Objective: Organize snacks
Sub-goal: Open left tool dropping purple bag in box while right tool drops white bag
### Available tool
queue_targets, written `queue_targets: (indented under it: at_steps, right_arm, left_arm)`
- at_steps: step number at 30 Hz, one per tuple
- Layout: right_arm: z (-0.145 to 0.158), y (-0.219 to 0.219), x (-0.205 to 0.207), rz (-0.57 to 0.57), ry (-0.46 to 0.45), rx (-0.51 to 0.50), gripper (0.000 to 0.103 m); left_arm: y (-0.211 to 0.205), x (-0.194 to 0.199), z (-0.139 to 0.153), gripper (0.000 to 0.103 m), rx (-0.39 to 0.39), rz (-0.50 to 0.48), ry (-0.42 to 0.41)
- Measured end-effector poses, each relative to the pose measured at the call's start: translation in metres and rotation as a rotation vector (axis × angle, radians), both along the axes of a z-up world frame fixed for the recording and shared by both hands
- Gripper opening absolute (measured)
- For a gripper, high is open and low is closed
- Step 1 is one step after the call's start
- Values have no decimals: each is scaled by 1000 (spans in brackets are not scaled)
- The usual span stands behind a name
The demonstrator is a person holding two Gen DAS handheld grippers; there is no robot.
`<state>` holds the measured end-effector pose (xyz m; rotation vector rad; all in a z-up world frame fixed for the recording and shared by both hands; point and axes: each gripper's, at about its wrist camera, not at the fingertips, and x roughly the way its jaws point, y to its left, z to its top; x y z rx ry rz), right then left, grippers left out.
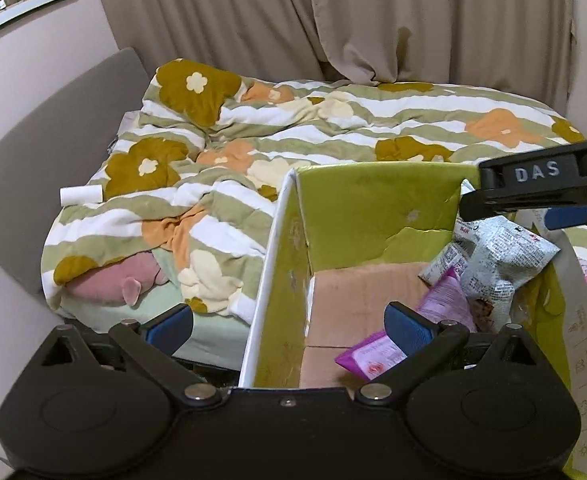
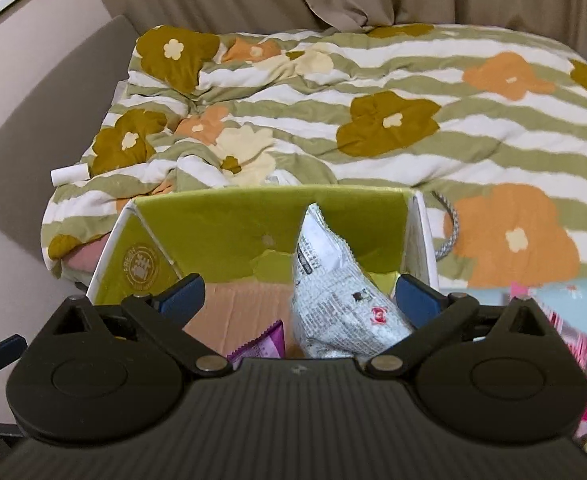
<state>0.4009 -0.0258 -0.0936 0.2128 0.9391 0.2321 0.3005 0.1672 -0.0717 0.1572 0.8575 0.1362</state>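
Right tongs (image 2: 297, 300) agape, empty, over box (image 2: 221, 220); grey bag (image 2: 333, 300) dropped inside beside purple packs (image 1: 377, 354); left tongs (image 1: 289, 322) wide, empty, astride box wall

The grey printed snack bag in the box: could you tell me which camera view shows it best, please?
The right wrist view: the grey printed snack bag stands centred and near, between the open tongs of the right gripper, inside the green box. The left wrist view shows it near the frame edge, partly under that gripper.
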Motion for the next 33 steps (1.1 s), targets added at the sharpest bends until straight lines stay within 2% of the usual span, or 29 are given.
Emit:
queue_targets:
  at_steps: [8, 17, 27, 33]
  right_arm:
    - [12, -4, -20, 3, -3, -7, 103]
    - [54, -6, -61, -1, -87, -36, 103]
    - [89, -15, -122, -81, -169, -94, 103]
    - [100, -49, -159, -131, -189, -81, 103]
  left_arm:
    - [1, -8, 9, 103, -24, -6, -18]
    - [1, -31, 40, 103, -49, -44, -83]
    - [-16, -56, 65, 103, -84, -173, -135]
    - [-44, -78, 69, 103, -108, -236, -149]
